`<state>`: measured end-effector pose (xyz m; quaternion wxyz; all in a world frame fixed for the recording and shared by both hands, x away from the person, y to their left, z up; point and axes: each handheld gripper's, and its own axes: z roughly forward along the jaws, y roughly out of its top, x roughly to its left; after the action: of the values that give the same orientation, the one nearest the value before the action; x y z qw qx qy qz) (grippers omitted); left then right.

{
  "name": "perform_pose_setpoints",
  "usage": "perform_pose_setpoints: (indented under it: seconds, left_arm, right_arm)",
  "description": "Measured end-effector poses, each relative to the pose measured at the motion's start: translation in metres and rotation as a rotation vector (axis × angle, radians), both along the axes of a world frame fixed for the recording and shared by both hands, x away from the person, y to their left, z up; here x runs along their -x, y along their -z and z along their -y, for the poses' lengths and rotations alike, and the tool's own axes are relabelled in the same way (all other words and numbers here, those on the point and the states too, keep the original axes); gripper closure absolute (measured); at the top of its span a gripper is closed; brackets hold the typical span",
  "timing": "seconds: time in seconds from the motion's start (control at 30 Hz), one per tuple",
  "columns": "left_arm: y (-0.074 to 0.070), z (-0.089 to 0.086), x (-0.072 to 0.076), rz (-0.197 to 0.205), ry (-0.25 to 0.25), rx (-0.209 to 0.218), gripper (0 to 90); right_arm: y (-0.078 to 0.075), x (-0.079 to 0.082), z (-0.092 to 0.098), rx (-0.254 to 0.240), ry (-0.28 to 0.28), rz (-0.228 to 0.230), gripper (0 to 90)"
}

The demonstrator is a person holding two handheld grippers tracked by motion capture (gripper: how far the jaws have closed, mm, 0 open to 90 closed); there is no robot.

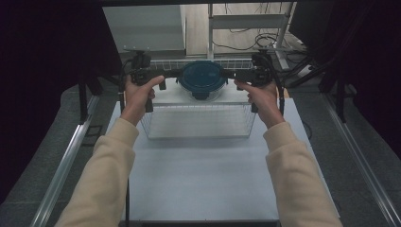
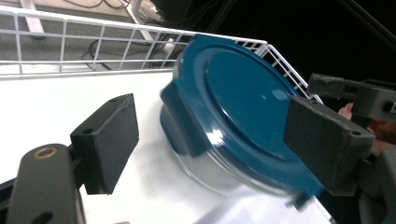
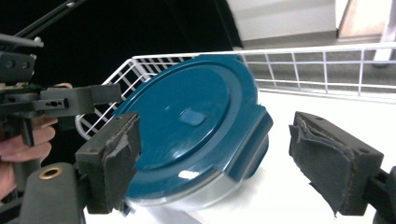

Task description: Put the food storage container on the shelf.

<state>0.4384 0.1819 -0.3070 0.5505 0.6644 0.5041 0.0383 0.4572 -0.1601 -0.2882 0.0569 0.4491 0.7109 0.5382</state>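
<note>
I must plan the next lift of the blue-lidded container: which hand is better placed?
Likely the right: its jaws straddle a lid latch. The left jaws sit open against the container rim, less squarely.

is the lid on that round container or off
On. The teal lid covers the clear round container, with its side latch flaps folded down over the rim, in both gripper views.
</note>
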Motion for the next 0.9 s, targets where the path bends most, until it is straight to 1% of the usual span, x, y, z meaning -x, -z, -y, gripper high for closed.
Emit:
perform_pose_setpoints:
  seconds: [0.03, 0.1, 0.13, 0.17, 0.2, 0.23, 0.27, 0.37, 0.4, 0.43, 0.47, 0.5, 0.53, 0.57, 0.63, 0.7, 0.73, 0.8, 0.87, 0.9]
  left_arm:
    - [-0.001, 0.0, 0.004, 0.011, 0.004, 0.002, 18.3]
    - [-0.003, -0.001, 0.014, 0.038, 0.007, -0.019, 18.1]
    - [-0.003, -0.002, 0.017, 0.043, 0.009, -0.021, 18.0]
    - [-0.003, -0.003, 0.021, 0.05, 0.014, -0.012, 17.9]
    - [-0.003, -0.004, 0.026, 0.057, 0.024, -0.01, 17.6]
    - [-0.003, -0.005, 0.029, 0.064, 0.026, -0.013, 17.6]
    - [-0.003, -0.005, 0.036, 0.075, 0.022, -0.026, 17.5]
    - [-0.002, -0.007, 0.052, 0.098, 0.031, -0.067, 17.5]
    - [-0.001, -0.007, 0.058, 0.105, 0.028, -0.087, 17.5]
    - [0.0, -0.007, 0.064, 0.114, 0.027, -0.103, 17.4]
    - [0.001, -0.007, 0.07, 0.125, 0.029, -0.112, 17.4]
    - [0.002, -0.008, 0.074, 0.133, 0.032, -0.112, 17.4]
    - [0.004, -0.01, 0.082, 0.141, 0.033, -0.106, 17.4]
    - [0.006, -0.011, 0.087, 0.146, 0.034, -0.099, 17.4]
    - [0.011, -0.013, 0.099, 0.15, 0.041, -0.096, 17.4]
    - [0.017, -0.015, 0.109, 0.157, 0.041, -0.108, 17.1]
    - [0.02, -0.016, 0.115, 0.162, 0.043, -0.113, 17.1]
    - [0.029, -0.019, 0.128, 0.166, 0.059, -0.108, 16.9]
    - [0.037, -0.021, 0.14, 0.172, 0.065, -0.107, 16.6]
    - [0.043, -0.022, 0.146, 0.178, 0.061, -0.123, 16.6]
  right_arm:
    - [0.0, 0.004, 0.002, 0.003, -0.012, 0.007, 17.1]
    - [0.001, 0.009, 0.006, 0.011, -0.025, 0.019, 17.8]
    - [0.002, 0.012, 0.009, 0.011, -0.025, 0.025, 18.2]
    - [0.002, 0.015, 0.01, 0.012, -0.027, 0.028, 18.2]
    - [0.003, 0.022, 0.014, 0.017, -0.035, 0.039, 18.2]
    - [0.003, 0.022, 0.014, 0.017, -0.035, 0.039, 18.2]
    - [0.004, 0.025, 0.016, 0.02, -0.037, 0.043, 18.2]
    - [0.007, 0.039, 0.022, 0.049, -0.045, 0.081, 18.2]
    - [0.008, 0.044, 0.024, 0.06, -0.047, 0.09, 18.2]
    - [0.008, 0.048, 0.026, 0.063, -0.052, 0.092, 18.2]
    - [0.009, 0.053, 0.028, 0.071, -0.06, 0.104, 18.2]
    - [0.01, 0.058, 0.029, 0.079, -0.065, 0.114, 18.2]
    - [0.01, 0.063, 0.03, 0.083, -0.066, 0.12, 18.1]
    - [0.011, 0.07, 0.033, 0.087, -0.07, 0.14, 18.1]
    - [0.014, 0.082, 0.036, 0.094, -0.077, 0.159, 18.0]
    - [0.018, 0.092, 0.04, 0.092, -0.082, 0.168, 17.6]
    - [0.02, 0.097, 0.041, 0.093, -0.084, 0.17, 17.6]
    - [0.028, 0.108, 0.046, 0.1, -0.09, 0.182, 17.5]
    - [0.036, 0.117, 0.051, 0.105, -0.092, 0.183, 17.5]
    - [0.04, 0.121, 0.053, 0.107, -0.092, 0.186, 17.6]
